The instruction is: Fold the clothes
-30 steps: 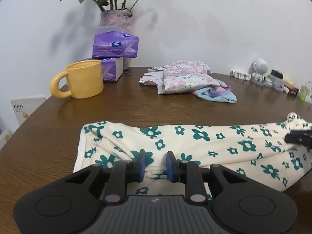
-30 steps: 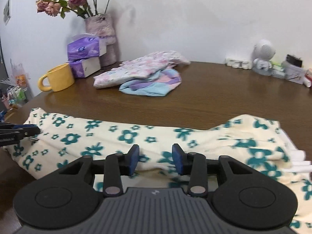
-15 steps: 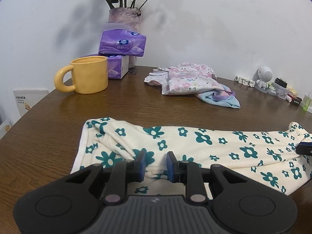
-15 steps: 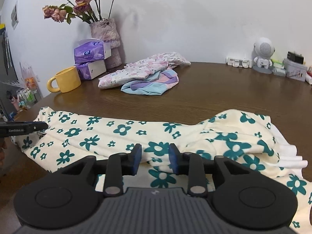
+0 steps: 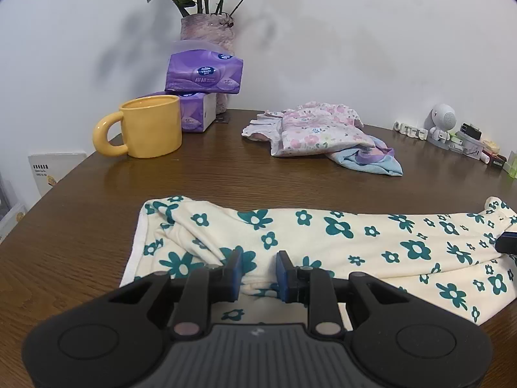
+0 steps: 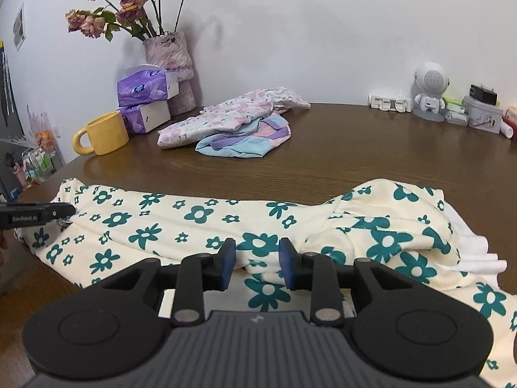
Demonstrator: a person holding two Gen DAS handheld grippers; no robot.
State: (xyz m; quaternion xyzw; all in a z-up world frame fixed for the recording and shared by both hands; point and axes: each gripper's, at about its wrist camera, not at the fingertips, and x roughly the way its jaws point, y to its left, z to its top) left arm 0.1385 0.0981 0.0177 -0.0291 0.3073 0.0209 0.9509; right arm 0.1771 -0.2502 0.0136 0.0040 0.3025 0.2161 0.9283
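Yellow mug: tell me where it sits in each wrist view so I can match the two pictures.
Left wrist view: yellow mug at upper left, handle pointing left, large and near.
Right wrist view: yellow mug at far left, mid-height, smaller.
Shared landmark: the stacked purple tissue packs, just behind the mug in both.

cream floral garment cut off at the right edge in the left wrist view, its near hem hidden under the left gripper body. in the right wrist view the same garment running out past the lower right corner, near part covered by the right gripper. only a dark tip of the other gripper showing at the right edge. vase lower half hidden behind the tissue packs. small clutter at the far right of the surface too small to tell. shelf items at left blurred.
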